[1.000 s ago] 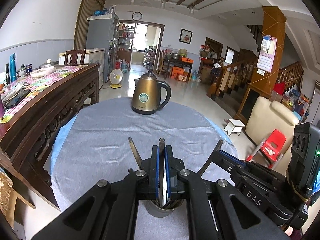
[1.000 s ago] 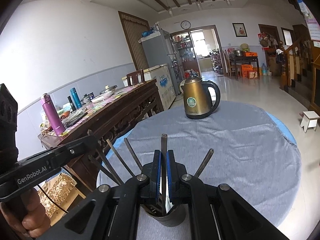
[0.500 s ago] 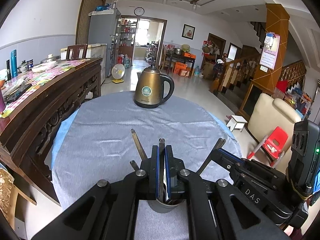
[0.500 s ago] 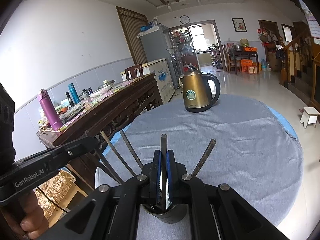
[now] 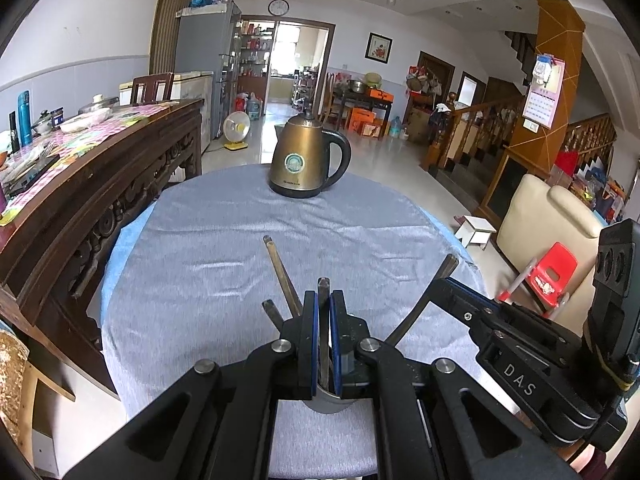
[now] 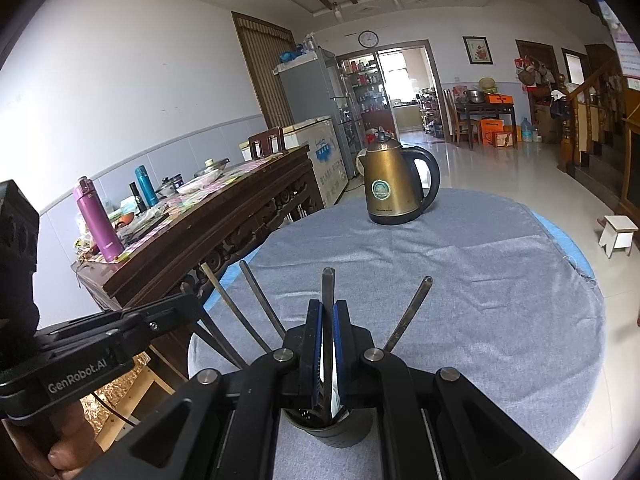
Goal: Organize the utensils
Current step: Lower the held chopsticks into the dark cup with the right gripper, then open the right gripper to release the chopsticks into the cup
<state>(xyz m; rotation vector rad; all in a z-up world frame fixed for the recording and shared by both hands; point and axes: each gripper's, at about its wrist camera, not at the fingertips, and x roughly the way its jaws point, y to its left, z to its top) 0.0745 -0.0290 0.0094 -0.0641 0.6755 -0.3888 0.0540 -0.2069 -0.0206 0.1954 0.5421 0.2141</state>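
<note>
Both tongs, left [image 5: 323, 344] and right [image 6: 328, 350], are clamped on a utensil handle [image 6: 329, 304] each, over the holder cup [image 6: 336, 426]. Most utensils seem already stowed; the grey-clothed surface [image 5: 224, 264] carries only a kettle [image 5: 306, 158] beyond.

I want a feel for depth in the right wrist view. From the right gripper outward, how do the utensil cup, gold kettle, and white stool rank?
1. Utensil cup: directly beneath the right gripper.
2. Gold kettle: far side of the table, slightly right.
3. White stool: on the floor past the table's right edge.
</note>
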